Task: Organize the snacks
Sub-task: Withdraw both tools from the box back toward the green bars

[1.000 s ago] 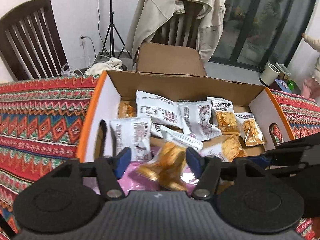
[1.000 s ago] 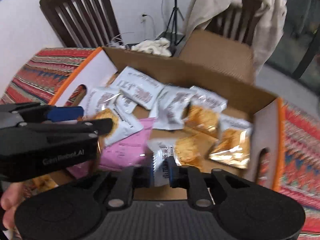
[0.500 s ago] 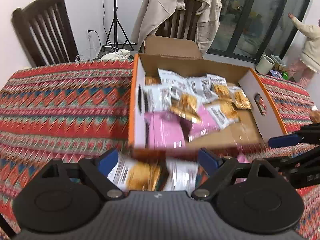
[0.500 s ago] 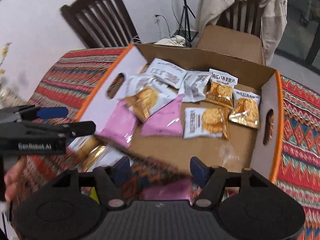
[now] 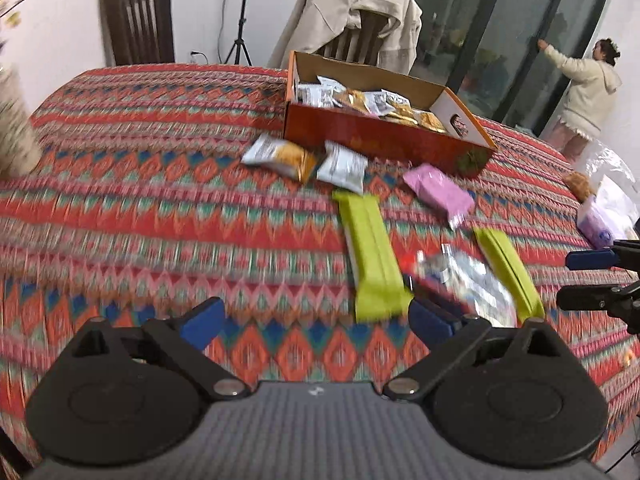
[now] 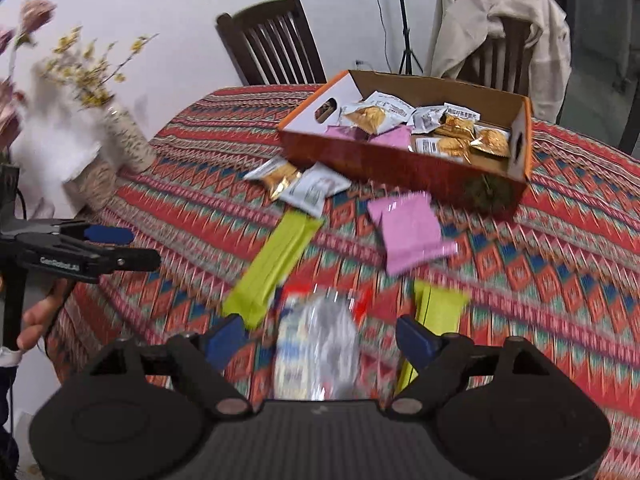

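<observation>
An orange cardboard box (image 5: 384, 136) (image 6: 400, 168) holds several snack packets at the table's far side. In front of it lie a white-and-gold packet (image 5: 280, 156) (image 6: 276, 176), a white packet (image 5: 344, 166) (image 6: 316, 190), a pink packet (image 5: 438, 188) (image 6: 408, 232), two green bars (image 5: 372, 252) (image 6: 272, 264) and a silver packet (image 5: 464, 280) (image 6: 316, 344). My left gripper (image 5: 316, 318) (image 6: 116, 246) hangs over bare cloth, its jaws opening with nothing between them. My right gripper (image 6: 320, 336) (image 5: 592, 276) is over the blurred silver packet; its jaws are opening and the pads stand apart from it.
A patterned red cloth (image 5: 160, 220) covers the round table. A vase with flowers (image 6: 128, 140) stands at the left edge, and a plastic bag (image 5: 608, 196) lies at the right edge. Dark chairs (image 6: 276, 48), one with a beige jacket (image 5: 352, 16), stand behind. A person (image 5: 580, 92) is at the glass door.
Both grippers pulled back from over the box toward the near side of the table. The left let go of a gold packet and the right of a white one; both jaws opened wide.
</observation>
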`<action>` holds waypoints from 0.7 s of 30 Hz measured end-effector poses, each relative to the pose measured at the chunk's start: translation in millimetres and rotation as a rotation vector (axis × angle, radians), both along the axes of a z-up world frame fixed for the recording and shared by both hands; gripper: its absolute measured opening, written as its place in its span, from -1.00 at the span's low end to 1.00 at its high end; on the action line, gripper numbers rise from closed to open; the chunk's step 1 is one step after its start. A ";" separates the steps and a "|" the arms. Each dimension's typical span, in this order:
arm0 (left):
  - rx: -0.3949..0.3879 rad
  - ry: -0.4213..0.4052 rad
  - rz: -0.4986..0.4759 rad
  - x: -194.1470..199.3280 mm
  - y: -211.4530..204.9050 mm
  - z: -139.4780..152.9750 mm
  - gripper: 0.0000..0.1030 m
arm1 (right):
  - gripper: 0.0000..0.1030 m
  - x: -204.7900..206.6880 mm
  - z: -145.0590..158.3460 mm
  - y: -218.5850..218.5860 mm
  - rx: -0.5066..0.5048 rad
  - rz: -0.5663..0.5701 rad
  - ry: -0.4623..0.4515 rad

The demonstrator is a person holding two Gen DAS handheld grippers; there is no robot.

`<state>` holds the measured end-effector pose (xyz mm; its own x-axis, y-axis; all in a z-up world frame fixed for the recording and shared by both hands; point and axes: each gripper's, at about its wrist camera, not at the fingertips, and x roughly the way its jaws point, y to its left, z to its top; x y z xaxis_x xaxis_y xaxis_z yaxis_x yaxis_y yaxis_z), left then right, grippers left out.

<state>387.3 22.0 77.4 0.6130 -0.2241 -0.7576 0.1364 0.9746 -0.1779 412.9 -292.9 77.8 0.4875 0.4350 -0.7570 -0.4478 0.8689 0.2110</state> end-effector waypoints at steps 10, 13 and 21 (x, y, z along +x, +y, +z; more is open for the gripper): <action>-0.028 -0.065 0.073 -111.1 -17.0 -42.9 0.97 | 0.75 -138.5 -49.3 -10.4 -0.062 -0.133 -0.209; -0.016 -0.051 0.068 -131.0 -24.7 -49.6 0.97 | 0.75 -159.7 -64.5 -12.6 -0.035 -0.162 -0.182; 0.032 -0.043 0.102 -147.1 -27.8 -57.4 0.98 | 0.80 -187.8 -97.9 -13.9 -0.041 -0.159 -0.114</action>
<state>240.2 -5.9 19.9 0.6635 -0.1352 -0.7359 0.0429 0.9888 -0.1429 225.1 -306.7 -20.1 0.6314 0.3156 -0.7084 -0.3230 0.9375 0.1297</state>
